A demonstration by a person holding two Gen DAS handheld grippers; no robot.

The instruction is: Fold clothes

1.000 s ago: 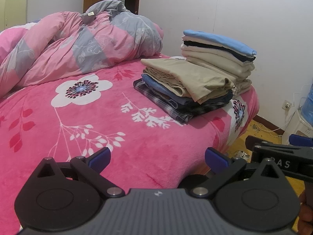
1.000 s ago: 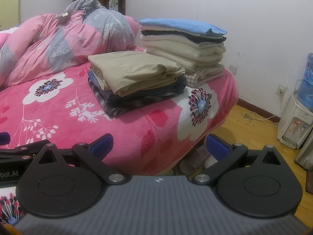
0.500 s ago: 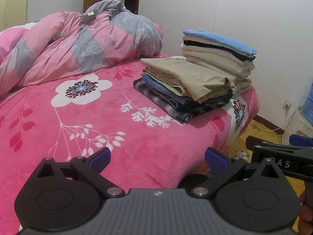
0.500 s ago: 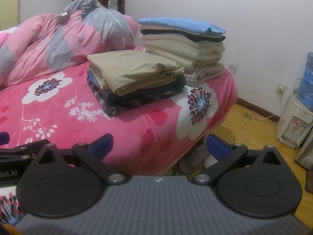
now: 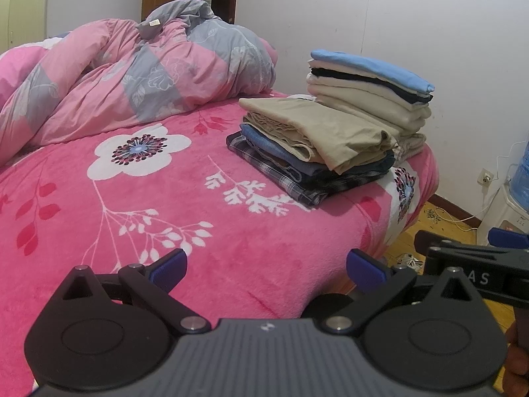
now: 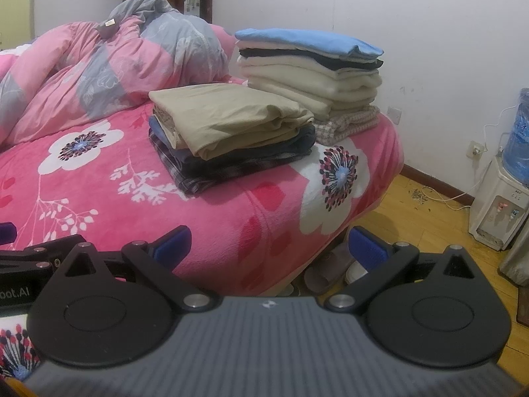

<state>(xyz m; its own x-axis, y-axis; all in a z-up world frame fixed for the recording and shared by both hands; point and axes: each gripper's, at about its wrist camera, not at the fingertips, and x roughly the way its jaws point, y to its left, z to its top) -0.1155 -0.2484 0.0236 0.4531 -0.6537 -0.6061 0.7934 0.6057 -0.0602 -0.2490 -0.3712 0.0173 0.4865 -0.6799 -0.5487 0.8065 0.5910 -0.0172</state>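
**Both grippers empty, folded stacks ahead on the bed**

The left gripper (image 5: pixel 266 266) hangs over the near edge of the pink bed (image 5: pixel 198 231), its blue-tipped fingers spread wide with nothing between them. The right gripper (image 6: pixel 269 246), just to its right, is likewise spread wide and holds nothing. Ahead of both and a little to the right lie two stacks of folded clothes, touching each other. The nearer, lower stack (image 5: pixel 317 145) has a tan piece on top over denim and plaid. Beyond it the taller stack (image 6: pixel 310 72) is cream with a blue top. A rumpled quilt (image 5: pixel 132 79) lies far ahead to the left. Right of the right gripper stands a water dispenser (image 6: pixel 502 205).
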